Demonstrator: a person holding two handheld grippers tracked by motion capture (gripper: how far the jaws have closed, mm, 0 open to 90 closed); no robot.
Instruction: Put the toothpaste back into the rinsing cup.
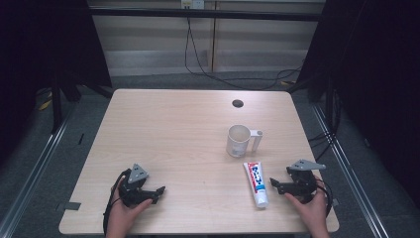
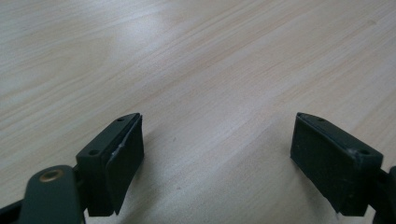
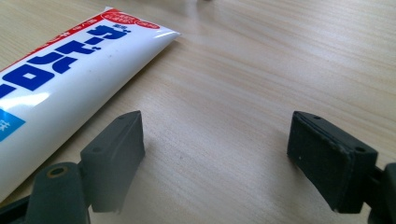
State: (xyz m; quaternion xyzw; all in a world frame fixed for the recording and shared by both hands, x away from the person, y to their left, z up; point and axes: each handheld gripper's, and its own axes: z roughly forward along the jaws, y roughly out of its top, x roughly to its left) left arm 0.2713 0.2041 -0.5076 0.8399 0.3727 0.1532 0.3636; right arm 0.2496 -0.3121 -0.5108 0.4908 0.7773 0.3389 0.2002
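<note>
Lying flat at the lower right of the bench (image 1: pixel 163 124), the toothpaste tube (image 1: pixel 256 183) ran top to bottom in the high view, cap toward the bottom edge. The right tongs (image 1: pixel 275 185) gaped just beside it, empty; the left tongs (image 1: pixel 157 192) gaped likewise at lower left.

Overhead light falls evenly on the table (image 1: pixel 188 129), leaving dark surroundings at both frame edges; glare marks the toothpaste tube (image 3: pixel 70 79) (left of frame), and near jaws appear soft, casting faint shadows
</note>
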